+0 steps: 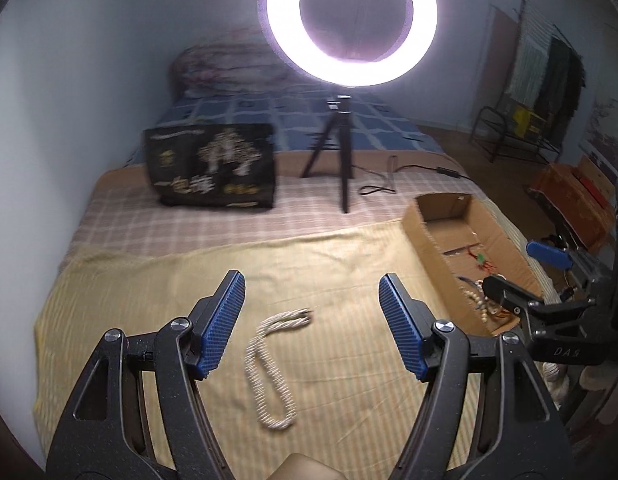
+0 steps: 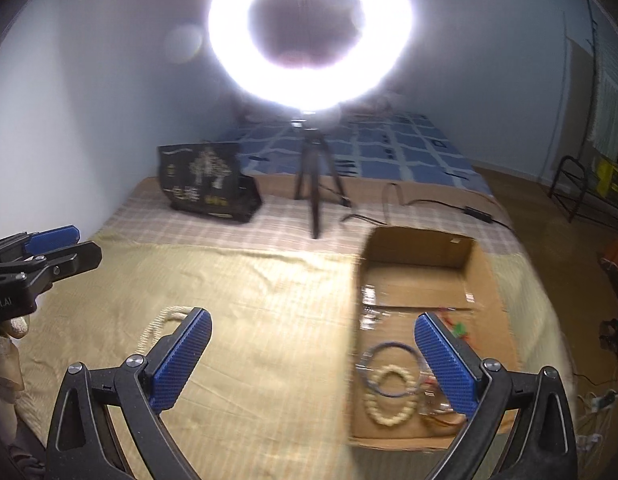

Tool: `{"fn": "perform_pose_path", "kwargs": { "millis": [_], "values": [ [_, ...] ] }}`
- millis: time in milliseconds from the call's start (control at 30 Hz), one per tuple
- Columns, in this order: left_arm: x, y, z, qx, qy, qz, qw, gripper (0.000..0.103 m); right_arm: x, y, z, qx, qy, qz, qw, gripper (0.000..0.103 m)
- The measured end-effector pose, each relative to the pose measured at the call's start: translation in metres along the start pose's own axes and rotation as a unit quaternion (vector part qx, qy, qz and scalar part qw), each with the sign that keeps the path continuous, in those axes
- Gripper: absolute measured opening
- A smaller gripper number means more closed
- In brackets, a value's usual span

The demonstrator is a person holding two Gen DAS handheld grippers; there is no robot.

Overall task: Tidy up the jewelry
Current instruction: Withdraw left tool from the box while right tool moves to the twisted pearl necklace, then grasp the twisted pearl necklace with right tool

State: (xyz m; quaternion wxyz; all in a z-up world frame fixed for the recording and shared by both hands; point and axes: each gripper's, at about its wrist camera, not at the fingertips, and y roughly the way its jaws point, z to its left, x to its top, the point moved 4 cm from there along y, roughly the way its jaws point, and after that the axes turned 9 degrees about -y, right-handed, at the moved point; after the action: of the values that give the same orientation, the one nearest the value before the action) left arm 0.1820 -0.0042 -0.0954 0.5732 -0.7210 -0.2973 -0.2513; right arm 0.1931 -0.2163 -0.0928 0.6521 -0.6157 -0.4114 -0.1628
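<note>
Both grippers, left and right, are spread wide with nothing in them. One white necklace lies loose on the yellow cloth. One box beside it holds one bead bracelet and one blue bangle.

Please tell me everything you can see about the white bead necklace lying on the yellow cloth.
The white bead necklace is a long multi-strand rope of small cream beads. It lies flat in a loose folded loop on the yellow striped cloth, its two ends together pointing away. It lies outside the cardboard box, between and beyond the open left gripper's fingers; nothing grips it.
</note>
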Motion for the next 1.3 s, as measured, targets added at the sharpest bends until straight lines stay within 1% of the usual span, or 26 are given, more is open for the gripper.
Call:
{"fn": "perform_pose_path", "kwargs": {
  "millis": [67,200,300,400,467,500,533,567,600,633,667,733,800,1000,1133,1300],
  "values": [
    [-0.001,-0.009,0.018,0.007,-0.021,0.003,0.9998,0.071,0.002,0.005,0.016,0.016,-0.007,0.001,1.000,0.103],
    [-0.001,-0.025,0.049,0.018,-0.053,0.006,0.9984,0.072,0.006,0.020,0.054,0.055,-0.030,0.021,0.998,0.102],
    [-0.003,-0.033,0.070,0.028,-0.069,0.005,0.9972,0.072,0.007,0.034,0.079,0.083,-0.043,0.047,0.994,0.102],
    [-0.007,-0.039,0.089,0.033,-0.088,0.008,0.9955,0.072,0.002,0.054,0.104,0.127,-0.044,0.085,0.987,0.097],
    [-0.009,-0.042,0.100,0.037,-0.098,0.009,0.9945,0.072,-0.004,0.068,0.115,0.150,-0.039,0.109,0.982,0.092],
    [-0.009,-0.044,0.105,0.038,-0.101,0.009,0.9942,0.072,-0.007,0.074,0.120,0.158,-0.036,0.120,0.979,0.087],
    [-0.009,-0.045,0.108,0.039,-0.102,0.008,0.9940,0.072,-0.011,0.079,0.123,0.166,-0.032,0.129,0.977,0.079],
    [-0.009,-0.047,0.112,0.040,-0.104,0.006,0.9937,0.072,-0.015,0.086,0.127,0.174,-0.028,0.142,0.974,0.075],
    [-0.010,-0.048,0.115,0.041,-0.105,0.006,0.9936,0.072,-0.022,0.094,0.132,0.184,-0.022,0.159,0.970,0.068],
    [-0.010,-0.050,0.119,0.042,-0.107,0.006,0.9933,0.072,-0.026,0.099,0.134,0.191,-0.018,0.168,0.967,0.064],
    [-0.011,-0.051,0.121,0.043,-0.109,0.006,0.9931,0.072,-0.029,0.103,0.137,0.196,-0.014,0.176,0.965,0.062],
    [-0.012,-0.050,0.126,0.044,-0.114,0.010,0.9924,0.072,-0.038,0.113,0.144,0.207,-0.009,0.194,0.959,0.052],
    [-0.014,-0.049,0.130,0.042,-0.120,0.015,0.9917,0.072,-0.042,0.119,0.150,0.215,-0.008,0.205,0.955,0.045],
    [-0.017,-0.046,0.132,0.040,-0.119,0.026,0.9918,0.072,-0.050,0.131,0.168,0.222,-0.016,0.221,0.950,0.037],
    [-0.017,-0.046,0.133,0.039,-0.123,0.025,0.9913,0.072,-0.057,0.139,0.177,0.203,-0.032,0.235,0.950,0.032],
    [-0.017,-0.044,0.133,0.035,-0.133,0.026,0.9902,0.072,-0.060,0.139,0.187,0.179,-0.068,0.231,0.954,0.030]
  ]
}}
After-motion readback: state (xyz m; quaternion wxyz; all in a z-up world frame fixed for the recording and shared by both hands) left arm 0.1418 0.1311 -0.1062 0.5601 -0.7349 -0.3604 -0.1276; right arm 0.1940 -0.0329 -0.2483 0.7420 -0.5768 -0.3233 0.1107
